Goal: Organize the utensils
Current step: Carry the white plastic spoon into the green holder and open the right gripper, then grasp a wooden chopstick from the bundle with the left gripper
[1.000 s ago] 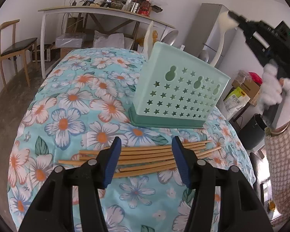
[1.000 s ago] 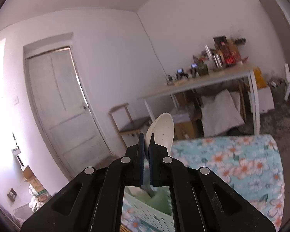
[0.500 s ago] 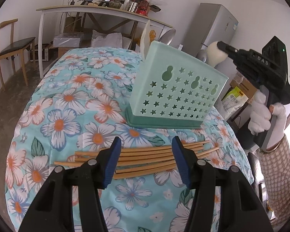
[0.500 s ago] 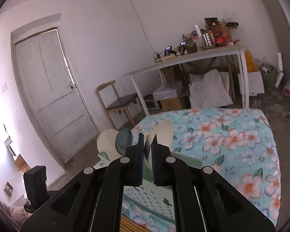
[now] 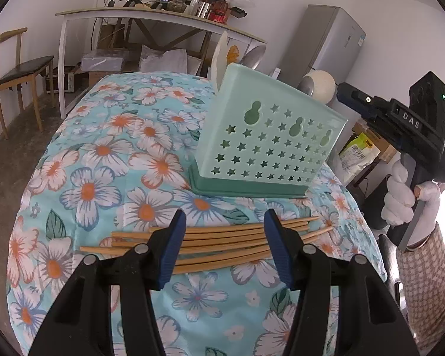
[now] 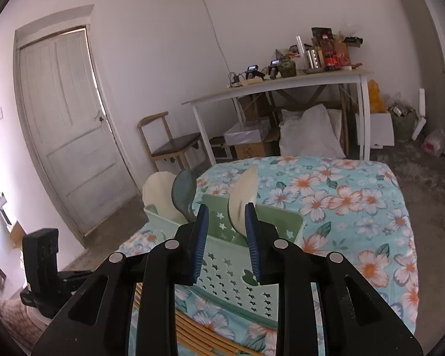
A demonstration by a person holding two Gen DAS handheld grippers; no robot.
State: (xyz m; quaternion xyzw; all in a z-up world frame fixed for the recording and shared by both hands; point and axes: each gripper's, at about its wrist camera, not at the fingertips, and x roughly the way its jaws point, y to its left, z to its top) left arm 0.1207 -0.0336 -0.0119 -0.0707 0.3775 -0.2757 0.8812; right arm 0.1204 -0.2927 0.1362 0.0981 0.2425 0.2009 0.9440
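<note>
A mint green star-holed utensil caddy (image 5: 270, 142) stands on the floral-cloth table (image 5: 109, 160). It holds white and grey spoons (image 5: 319, 86). In the right wrist view the caddy (image 6: 237, 255) holds a white spoon (image 6: 243, 198), a grey-green spoon (image 6: 184, 187) and another white one (image 6: 158, 190). My right gripper (image 6: 226, 237) is open and empty just above the caddy, its jaws either side of the white spoon's handle. Several wooden chopsticks (image 5: 222, 237) lie in front of the caddy. My left gripper (image 5: 224, 243) is open just above them.
A white workbench (image 5: 151, 17) with clutter stands behind the table, a wooden chair (image 5: 17, 68) to its left and a grey fridge (image 5: 326, 44) to its right. A door (image 6: 65, 136) shows in the right wrist view. Boxes and bags lie under the bench.
My right gripper came down with the white spoon to the caddy, then opened and let go of it; the spoon now stands in the caddy. My left gripper has stayed over the chopsticks.
</note>
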